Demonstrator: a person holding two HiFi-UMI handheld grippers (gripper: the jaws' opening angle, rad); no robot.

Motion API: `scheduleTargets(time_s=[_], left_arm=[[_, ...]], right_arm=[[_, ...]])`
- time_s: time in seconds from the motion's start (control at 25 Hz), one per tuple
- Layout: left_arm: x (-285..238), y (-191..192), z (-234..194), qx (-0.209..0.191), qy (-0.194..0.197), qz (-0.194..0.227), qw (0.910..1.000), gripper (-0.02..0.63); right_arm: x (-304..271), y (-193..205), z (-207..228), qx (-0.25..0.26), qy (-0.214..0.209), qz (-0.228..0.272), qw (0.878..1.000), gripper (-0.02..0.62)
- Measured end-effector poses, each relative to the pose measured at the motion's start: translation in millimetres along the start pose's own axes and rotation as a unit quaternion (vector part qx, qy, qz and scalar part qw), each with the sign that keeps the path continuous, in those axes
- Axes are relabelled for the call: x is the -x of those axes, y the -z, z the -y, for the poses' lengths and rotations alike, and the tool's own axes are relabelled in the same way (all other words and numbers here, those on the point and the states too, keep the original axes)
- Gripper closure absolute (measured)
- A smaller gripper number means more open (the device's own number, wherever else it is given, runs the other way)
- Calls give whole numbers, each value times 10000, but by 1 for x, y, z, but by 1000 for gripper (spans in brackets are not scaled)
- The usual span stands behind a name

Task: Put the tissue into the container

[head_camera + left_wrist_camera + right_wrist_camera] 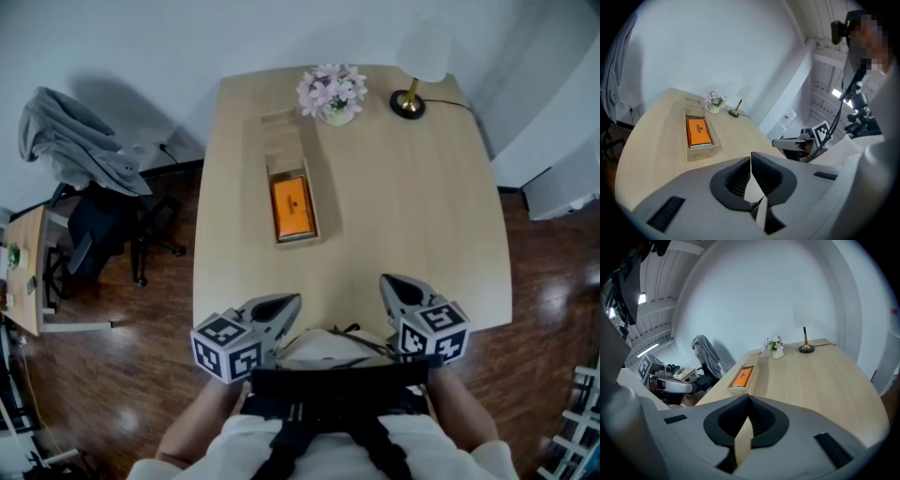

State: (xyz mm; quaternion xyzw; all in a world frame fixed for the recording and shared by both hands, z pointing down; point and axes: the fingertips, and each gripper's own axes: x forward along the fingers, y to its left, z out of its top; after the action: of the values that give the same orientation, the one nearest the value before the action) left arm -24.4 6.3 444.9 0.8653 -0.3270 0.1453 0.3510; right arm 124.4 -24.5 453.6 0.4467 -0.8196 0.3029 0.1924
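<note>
A long wooden container (281, 127) lies lengthwise on the light wood table (412, 206). An orange flat tissue pack (292, 206) lies in its near compartment, and the far compartment looks bare. The left gripper view shows the same pack (698, 132) inside the container (693, 114), and so does the right gripper view, with the pack (742, 377) in the container (751, 363). My left gripper (286, 302) hovers at the table's near edge, shut and holding nothing. My right gripper (389, 281) is beside it over the near edge, also shut and holding nothing. Both are well short of the container.
A pot of pale flowers (332, 92) and a lamp (409, 101) with a white shade stand at the table's far end. A chair draped with grey cloth (70, 141) and a small side table (23, 272) stand on the dark floor to the left.
</note>
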Motion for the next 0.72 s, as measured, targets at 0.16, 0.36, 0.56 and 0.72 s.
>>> scheduleTargets(time_s=[0.16,0.36,0.56,0.72], left_arm=[[-2,1,1,-10,34,-25,10000,606],[-5,1,1,-35,43,-45,10000,606],[-3,-1,-1,-44,37,-39,10000,606],[-3,-2,-1,-33,20,-49,10000,606]], right_arm=[[1,1,1,7,16,-5,10000,595],[-1,2,3,21,21,-23,10000,595],[-3,0,0,65,3,-42,10000,595],[-4,-2,-1,103,-3,-62,9999,595]])
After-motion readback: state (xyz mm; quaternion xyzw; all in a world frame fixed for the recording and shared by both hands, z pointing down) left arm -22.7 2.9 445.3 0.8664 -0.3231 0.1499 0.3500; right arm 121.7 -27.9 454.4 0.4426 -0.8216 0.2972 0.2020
